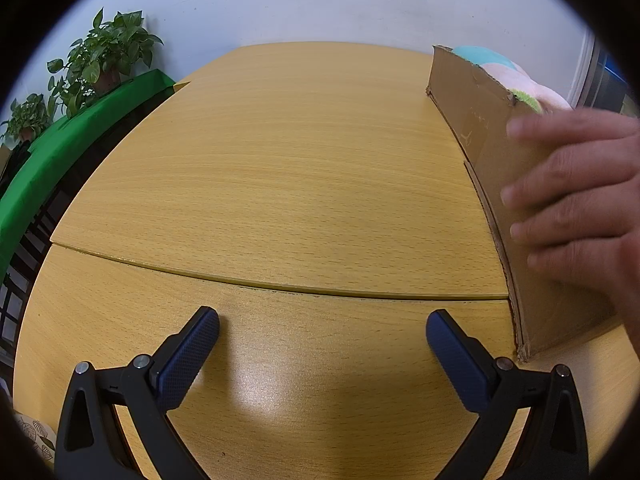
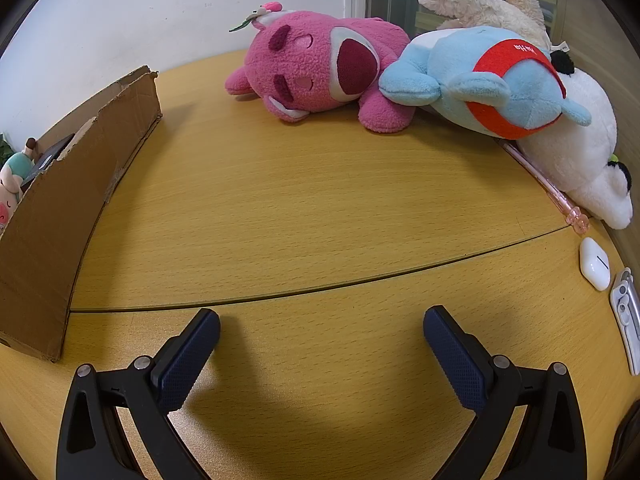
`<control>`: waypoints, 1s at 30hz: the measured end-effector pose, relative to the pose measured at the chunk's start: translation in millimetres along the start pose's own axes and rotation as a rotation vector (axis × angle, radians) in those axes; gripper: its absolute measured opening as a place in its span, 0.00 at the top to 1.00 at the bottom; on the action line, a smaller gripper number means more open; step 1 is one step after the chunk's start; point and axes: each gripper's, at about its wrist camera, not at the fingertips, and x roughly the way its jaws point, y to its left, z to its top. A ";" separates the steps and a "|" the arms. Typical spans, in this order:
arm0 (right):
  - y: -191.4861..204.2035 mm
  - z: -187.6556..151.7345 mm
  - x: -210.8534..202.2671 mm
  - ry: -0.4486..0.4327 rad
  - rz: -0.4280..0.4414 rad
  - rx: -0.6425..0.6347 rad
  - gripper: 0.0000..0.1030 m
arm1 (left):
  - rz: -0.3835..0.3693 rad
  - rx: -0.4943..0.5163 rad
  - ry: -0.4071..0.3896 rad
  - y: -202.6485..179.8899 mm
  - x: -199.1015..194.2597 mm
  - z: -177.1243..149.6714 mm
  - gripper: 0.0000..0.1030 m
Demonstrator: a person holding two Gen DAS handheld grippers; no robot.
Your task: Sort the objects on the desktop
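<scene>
In the right wrist view a pink plush bear (image 2: 316, 72), a blue plush with a red band (image 2: 488, 84), a white plush (image 2: 576, 160) and a cream plush (image 2: 480, 0) lie at the far right of the wooden table (image 2: 300, 208). A pink pen (image 2: 548, 188), a white earbud case (image 2: 595, 263) and a white clip (image 2: 626, 316) lie at the right edge. A cardboard box (image 2: 60, 200) stands at the left with small toys (image 2: 12, 184) inside. My right gripper (image 2: 320, 336) is open and empty above the table. My left gripper (image 1: 322, 336) is open and empty, left of the same box (image 1: 500, 152).
A bare hand (image 1: 580, 200) rests against the box's side in the left wrist view. A pastel plush (image 1: 516, 76) shows over the box rim. Potted plants (image 1: 104, 52) stand on a green shelf (image 1: 60, 148) beyond the table's left edge. A seam (image 1: 280, 288) crosses the tabletop.
</scene>
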 end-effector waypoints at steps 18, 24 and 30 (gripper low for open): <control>0.0 -0.2 0.1 -0.001 0.000 0.000 0.00 | 0.001 -0.001 0.000 -0.7 1.4 -0.1 0.00; -0.4 0.5 1.1 -0.001 0.000 0.000 0.00 | 0.001 -0.001 0.000 -0.8 1.8 0.2 0.00; -0.9 2.6 2.9 -0.001 0.000 0.000 0.00 | 0.002 -0.002 0.000 -0.9 2.2 0.3 0.00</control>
